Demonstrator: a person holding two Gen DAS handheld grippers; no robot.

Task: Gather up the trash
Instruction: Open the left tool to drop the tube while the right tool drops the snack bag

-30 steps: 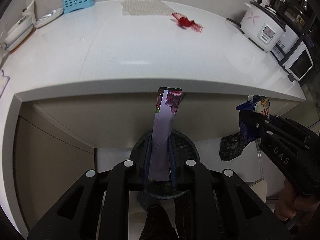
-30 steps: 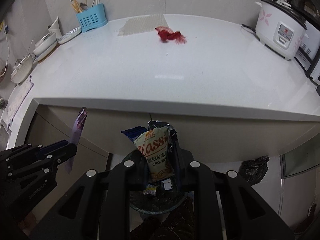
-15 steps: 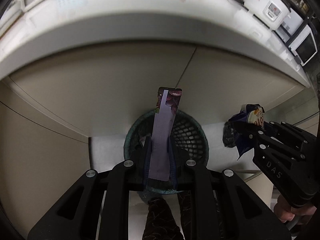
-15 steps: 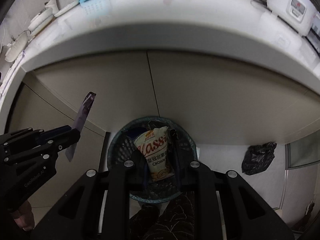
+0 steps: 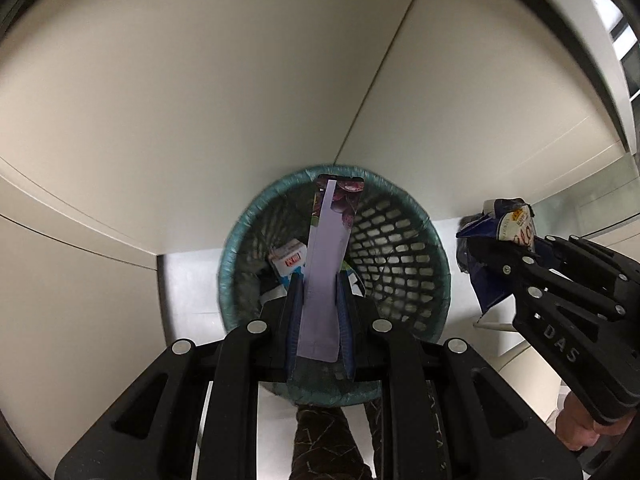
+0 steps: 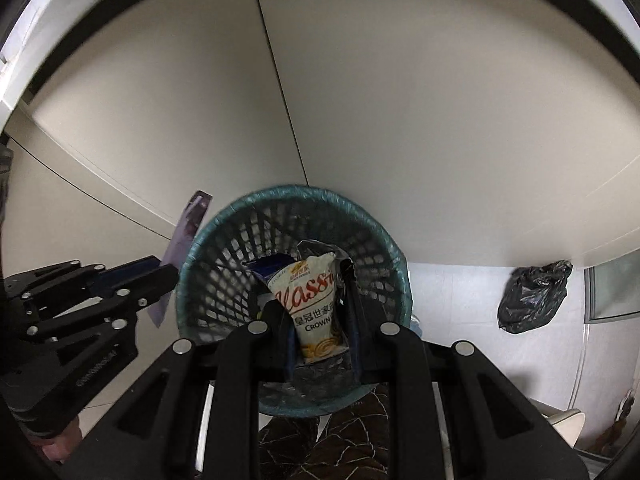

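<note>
My left gripper (image 5: 319, 280) points steeply down, shut on a long flat purple wrapper (image 5: 326, 272) that stands over the mouth of the teal mesh waste basket (image 5: 400, 248). A small white and blue carton (image 5: 287, 261) lies inside the basket. My right gripper (image 6: 318, 280) is shut on a white and blue snack bag (image 6: 316, 304) printed "Classic", held above the same basket (image 6: 224, 264). In the left wrist view the right gripper (image 5: 486, 246) shows at the right with its bag (image 5: 500, 236). In the right wrist view the left gripper (image 6: 170, 274) and its wrapper (image 6: 186, 236) sit at the basket's left rim.
Beige cabinet doors (image 5: 200, 100) rise just behind the basket, with the counter's edge overhead. A tied black plastic bag (image 6: 534, 300) lies on the white floor at the right. A patterned trouser leg (image 6: 352, 432) of the person stands close in front of the basket.
Both grippers have dropped from counter height to just above the basket, still carrying their wrappers. The countertop has slid out of view and the basket now fills the middle.
</note>
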